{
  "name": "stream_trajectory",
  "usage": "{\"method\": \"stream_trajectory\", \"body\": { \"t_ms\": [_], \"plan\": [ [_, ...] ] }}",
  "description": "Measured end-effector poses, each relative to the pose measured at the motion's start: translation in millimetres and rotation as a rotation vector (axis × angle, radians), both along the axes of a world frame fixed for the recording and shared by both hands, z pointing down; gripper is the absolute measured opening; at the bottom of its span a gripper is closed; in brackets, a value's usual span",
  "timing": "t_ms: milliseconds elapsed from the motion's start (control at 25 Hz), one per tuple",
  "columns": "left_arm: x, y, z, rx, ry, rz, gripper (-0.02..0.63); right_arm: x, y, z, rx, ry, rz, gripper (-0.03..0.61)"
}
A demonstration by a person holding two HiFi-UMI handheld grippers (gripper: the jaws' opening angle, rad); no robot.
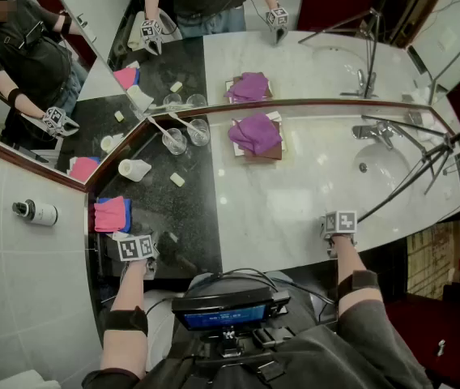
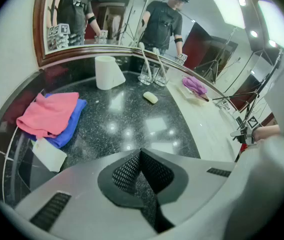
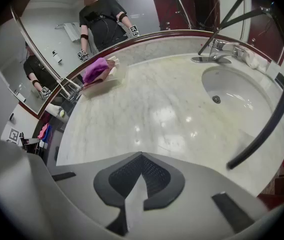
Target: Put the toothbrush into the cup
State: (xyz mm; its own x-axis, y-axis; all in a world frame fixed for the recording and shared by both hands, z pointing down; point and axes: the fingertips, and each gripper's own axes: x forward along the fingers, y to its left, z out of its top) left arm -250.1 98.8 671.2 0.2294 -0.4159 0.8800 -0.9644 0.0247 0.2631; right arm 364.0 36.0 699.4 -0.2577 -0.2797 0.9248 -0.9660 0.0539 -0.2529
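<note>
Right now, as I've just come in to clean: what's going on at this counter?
A person stands at the counter with a hand-held gripper in each hand. The left hand-held gripper hangs over the black stone end, the right hand-held gripper over the white marble. Both are shut and empty. A toothbrush leans in a glass cup at the back corner, next to a second glass.
</note>
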Motion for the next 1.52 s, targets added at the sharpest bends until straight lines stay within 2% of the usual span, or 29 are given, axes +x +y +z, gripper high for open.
{"method": "stream_trajectory", "body": {
  "t_ms": [80,160,280,440,600,840,1040,1240,1520],
  "plan": [
    [8.0,-11.0,-8.4,0.038,0.007,0.012,0.002,-8.6,-4.2,-2.8,0.001,-0.028,0.001,0.02],
    [15.6,-24.2,-18.7,0.081,0.011,0.028,0.002,-18.3,-17.3,-11.6,0.045,-0.036,-0.022,0.02],
    [27.3,-48.7,-40.9,0.166,0.007,0.06,0.002,-35.3,-48.7,-34.0,0.163,-0.019,-0.1,0.02],
    [47.7,-79.7,-76.1,0.293,0.018,0.102,0.002,-69.6,-83.2,-73.7,0.3,-0.052,-0.169,0.02],
    [69.8,-104.7,-118.9,0.431,0.019,0.148,0.002,-115.6,-112.9,-135.4,0.46,-0.096,-0.245,0.021],
    [96.5,-124.7,-185.2,0.631,0.013,0.181,0.002,-176.4,-130.3,-213.4,0.678,-0.189,-0.364,0.021],
    [110.1,-129.2,-246.0,0.775,0.018,0.186,0.002,-213.7,-133.4,-284.3,0.843,-0.267,-0.416,0.021],
    [117.3,-120.9,-294.7,0.875,0.009,0.188,0.002,-244.6,-113.8,-346.3,0.975,-0.339,-0.498,0.021],
    [115.0,-102.9,-309.1,0.946,-0.034,0.204,0.002,-262.3,-89.2,-369.0,1.075,-0.367,-0.58,0.021]
  ]
}}
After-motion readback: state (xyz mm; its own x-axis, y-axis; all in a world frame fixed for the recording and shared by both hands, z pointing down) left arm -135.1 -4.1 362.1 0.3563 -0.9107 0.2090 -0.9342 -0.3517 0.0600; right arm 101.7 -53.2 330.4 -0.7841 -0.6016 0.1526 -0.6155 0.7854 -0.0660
